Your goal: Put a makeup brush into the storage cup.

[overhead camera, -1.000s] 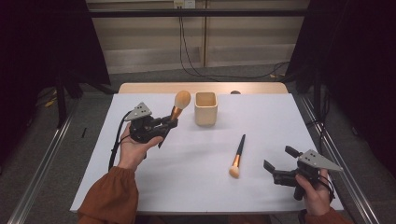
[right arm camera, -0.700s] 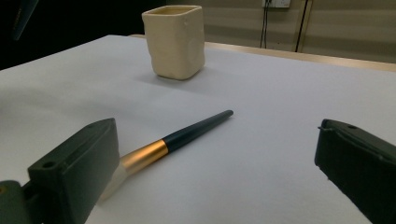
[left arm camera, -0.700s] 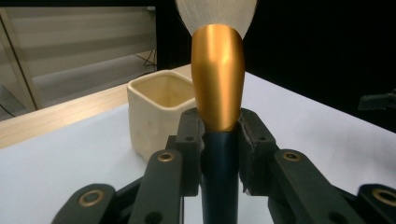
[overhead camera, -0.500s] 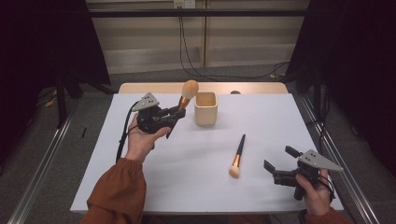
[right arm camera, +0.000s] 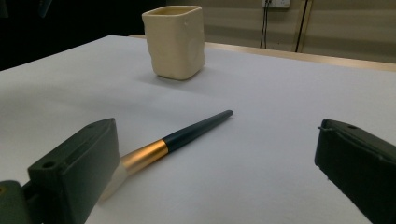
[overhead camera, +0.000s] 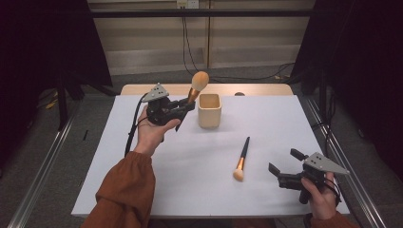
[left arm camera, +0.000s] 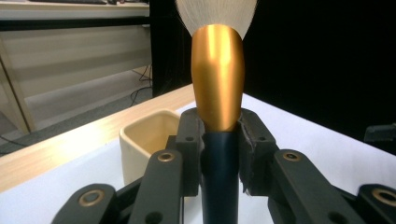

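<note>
Your left gripper [overhead camera: 186, 105] is clamped on the light, stiff brush [left arm camera: 217, 84] at its dark handle below the slippery gold ferrule, while your right gripper [overhead camera: 283, 166] stands apart.

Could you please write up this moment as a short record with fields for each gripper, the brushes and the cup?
left gripper: shut on the big brush, bristles up, raised beside the cup
right gripper: open, holding nothing, low over the table's near right part
small brush: lying flat on the table, bristles toward the person
cup: cream, square, upright, nothing visible inside
</note>
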Motion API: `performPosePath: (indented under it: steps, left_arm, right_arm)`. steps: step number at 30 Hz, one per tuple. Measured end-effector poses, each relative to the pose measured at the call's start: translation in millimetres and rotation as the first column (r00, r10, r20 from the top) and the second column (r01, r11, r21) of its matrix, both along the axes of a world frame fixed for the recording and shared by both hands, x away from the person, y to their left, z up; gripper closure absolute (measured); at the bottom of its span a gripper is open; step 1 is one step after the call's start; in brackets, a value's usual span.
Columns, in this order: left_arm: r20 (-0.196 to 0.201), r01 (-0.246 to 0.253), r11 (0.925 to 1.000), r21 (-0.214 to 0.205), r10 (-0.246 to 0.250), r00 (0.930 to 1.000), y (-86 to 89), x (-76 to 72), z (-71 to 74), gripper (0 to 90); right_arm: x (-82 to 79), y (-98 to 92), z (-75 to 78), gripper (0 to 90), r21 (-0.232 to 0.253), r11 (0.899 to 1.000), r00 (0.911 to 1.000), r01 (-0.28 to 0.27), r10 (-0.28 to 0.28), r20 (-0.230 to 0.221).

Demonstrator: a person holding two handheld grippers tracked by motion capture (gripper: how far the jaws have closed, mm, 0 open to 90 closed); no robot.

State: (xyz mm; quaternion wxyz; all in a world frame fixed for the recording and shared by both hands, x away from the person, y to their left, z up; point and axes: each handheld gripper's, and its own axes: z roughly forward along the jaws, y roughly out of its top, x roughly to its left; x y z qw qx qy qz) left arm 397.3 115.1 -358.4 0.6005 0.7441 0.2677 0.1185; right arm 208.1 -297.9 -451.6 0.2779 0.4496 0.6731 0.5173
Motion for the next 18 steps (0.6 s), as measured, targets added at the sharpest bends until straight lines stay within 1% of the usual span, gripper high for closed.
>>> performPosePath:
  steps: [2, 4, 5, 8, 14, 16, 18]
  left_arm:
    - [0.005, -0.002, 0.9999, 0.011, 0.002, 1.0000, -3.0, 5.0, -0.2, 72.9]
    - [-0.002, -0.007, 1.0000, 0.002, 0.007, 1.0000, -4.0, 10.0, 0.2, 72.9]
    - [0.000, -0.015, 0.9999, -0.003, 0.015, 0.9999, -4.4, 11.9, 0.7, 72.9]
    - [0.005, -0.018, 0.9998, -0.010, 0.018, 0.9998, -5.9, 17.3, 2.0, 72.9]
    - [0.015, -0.020, 0.9998, -0.009, 0.021, 0.9997, -12.9, 26.5, 6.5, 72.9]
    - [0.024, -0.017, 0.9998, -0.011, 0.017, 0.9996, -16.2, 29.6, 8.8, 72.9]
    - [0.030, -0.016, 0.9999, -0.005, 0.016, 0.9994, -19.7, 32.2, 11.0, 72.9]
  right_arm:
    - [0.2, 0.4, -0.1, 0.0, 0.003, 1.000, 1.0000, 0.002, -0.002, -0.002]
    - [-0.1, 0.4, 0.0, 0.0, 0.004, 1.000, 1.0000, 0.002, -0.002, -0.002]
    - [-0.3, 0.3, 0.1, 0.0, 0.006, 1.000, 1.0000, 0.002, -0.002, 0.001]
    - [-0.2, -0.1, -0.1, 0.0, 0.003, 1.000, 1.0000, 0.003, -0.003, 0.002]
    - [-0.3, 0.0, 0.0, 0.0, 0.005, 1.000, 1.0000, 0.002, -0.002, 0.003]
    - [-0.3, 0.1, 0.0, 0.0, 0.006, 1.000, 1.0000, 0.002, -0.002, 0.003]
    - [-0.5, 0.0, 0.0, 0.0, 0.006, 1.000, 1.0000, 0.000, 0.000, 0.002]
